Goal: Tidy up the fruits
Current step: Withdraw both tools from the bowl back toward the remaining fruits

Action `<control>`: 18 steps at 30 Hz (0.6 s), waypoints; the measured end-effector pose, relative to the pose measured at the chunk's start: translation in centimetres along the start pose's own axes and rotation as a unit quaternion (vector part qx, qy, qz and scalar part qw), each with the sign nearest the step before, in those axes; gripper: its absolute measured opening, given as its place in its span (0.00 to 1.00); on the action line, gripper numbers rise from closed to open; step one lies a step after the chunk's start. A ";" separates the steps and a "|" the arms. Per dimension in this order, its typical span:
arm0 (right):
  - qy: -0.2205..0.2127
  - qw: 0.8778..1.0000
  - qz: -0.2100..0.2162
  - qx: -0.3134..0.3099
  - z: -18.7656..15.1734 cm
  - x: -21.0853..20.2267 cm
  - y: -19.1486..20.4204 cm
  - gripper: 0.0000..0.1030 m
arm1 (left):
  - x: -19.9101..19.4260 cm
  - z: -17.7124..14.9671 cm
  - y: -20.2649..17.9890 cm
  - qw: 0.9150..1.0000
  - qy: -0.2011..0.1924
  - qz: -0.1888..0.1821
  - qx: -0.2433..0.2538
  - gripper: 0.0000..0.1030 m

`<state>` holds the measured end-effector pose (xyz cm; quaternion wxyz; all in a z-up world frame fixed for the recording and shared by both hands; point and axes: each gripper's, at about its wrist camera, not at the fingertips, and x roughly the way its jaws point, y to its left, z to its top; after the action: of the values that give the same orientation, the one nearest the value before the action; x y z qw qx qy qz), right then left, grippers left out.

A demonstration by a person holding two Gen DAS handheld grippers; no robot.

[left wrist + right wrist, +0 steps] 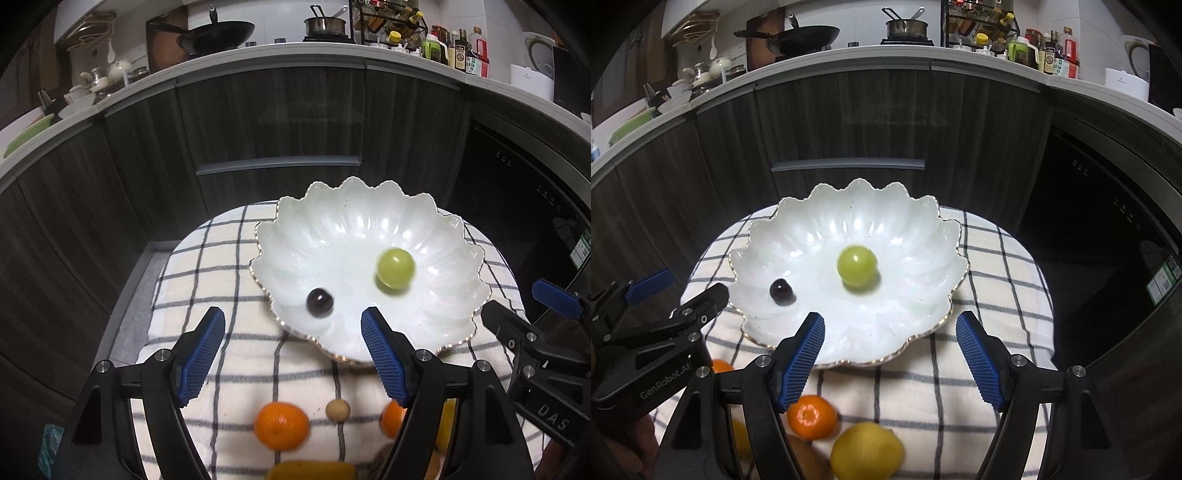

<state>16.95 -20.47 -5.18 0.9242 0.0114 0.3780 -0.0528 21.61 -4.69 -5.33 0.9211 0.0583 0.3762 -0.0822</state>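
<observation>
Left wrist view: the left tool (293,354) is hovering wide and empty over the near rim of the scalloped white ceramic bowl (332,221), which is holding a round green grape (394,267) and a dark purple grape (320,302). An orange mandarin (281,425) and a small tan fruit (337,410) are lying on the checked cloth (221,258) covering the desk.

Right wrist view: the right tool (891,354) is likewise standing wide, holding nothing, above a yellow lemon (866,452). Risk: round fruit is liable to roll off the cloth if nudged.
</observation>
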 end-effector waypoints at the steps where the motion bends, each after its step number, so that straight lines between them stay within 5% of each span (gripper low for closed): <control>1: -0.001 1.000 0.000 0.000 -0.1 -0.3 0.0 0.72 | -0.4 -0.2 0.0 1.000 -0.001 0.000 -0.001 0.76; 18: -0.001 1.000 0.001 0.003 -3.7 -5.4 0.6 0.72 | -6.3 -4.1 0.3 1.000 -0.010 0.021 0.003 0.84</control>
<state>10.58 -19.21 -4.02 0.9245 0.0143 0.3771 -0.0531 14.45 -3.04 -3.82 0.9261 0.0680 0.3653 -0.0649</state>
